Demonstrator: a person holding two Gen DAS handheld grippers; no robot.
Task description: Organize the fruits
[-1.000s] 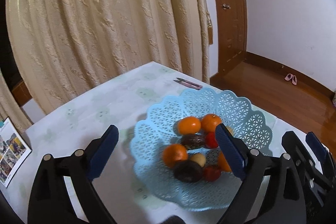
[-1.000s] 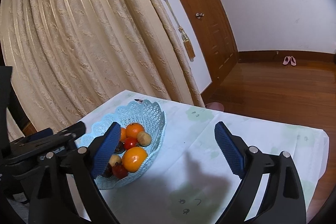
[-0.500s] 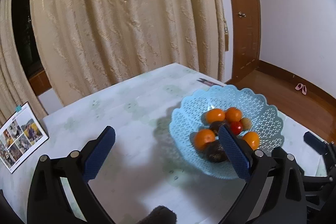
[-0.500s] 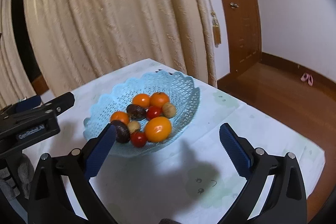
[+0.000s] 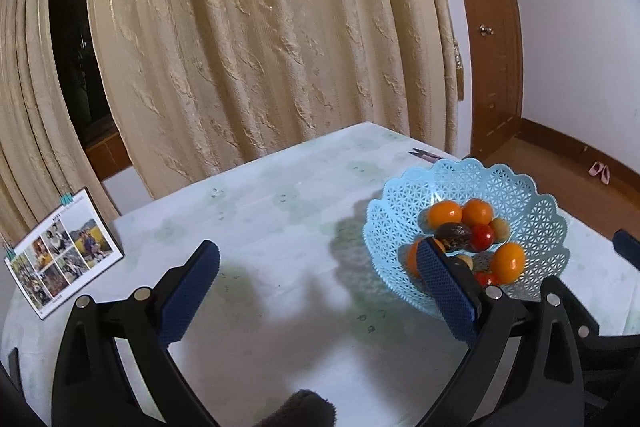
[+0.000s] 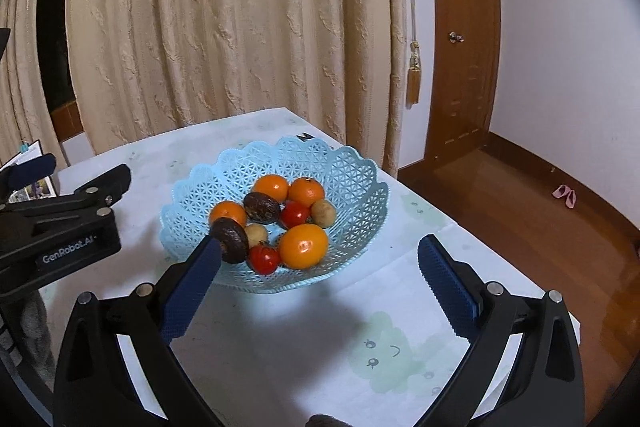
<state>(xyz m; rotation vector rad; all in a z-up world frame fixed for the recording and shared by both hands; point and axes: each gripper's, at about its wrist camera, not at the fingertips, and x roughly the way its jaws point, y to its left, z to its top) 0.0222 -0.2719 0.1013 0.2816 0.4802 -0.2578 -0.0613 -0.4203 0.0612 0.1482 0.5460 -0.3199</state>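
Left gripper (image 5: 316, 267): jaws spread wide, nothing between them but bare tablecloth (image 5: 280, 211). The blue basket (image 5: 536, 195) of fruit lies beyond and outside its right finger, which overlaps the near rim.

Right gripper (image 6: 320, 259): jaws equally wide, holding nothing. The basket (image 6: 352, 167) sits ahead, toward the left finger, whose tip overlaps a dark fruit (image 6: 230, 235).
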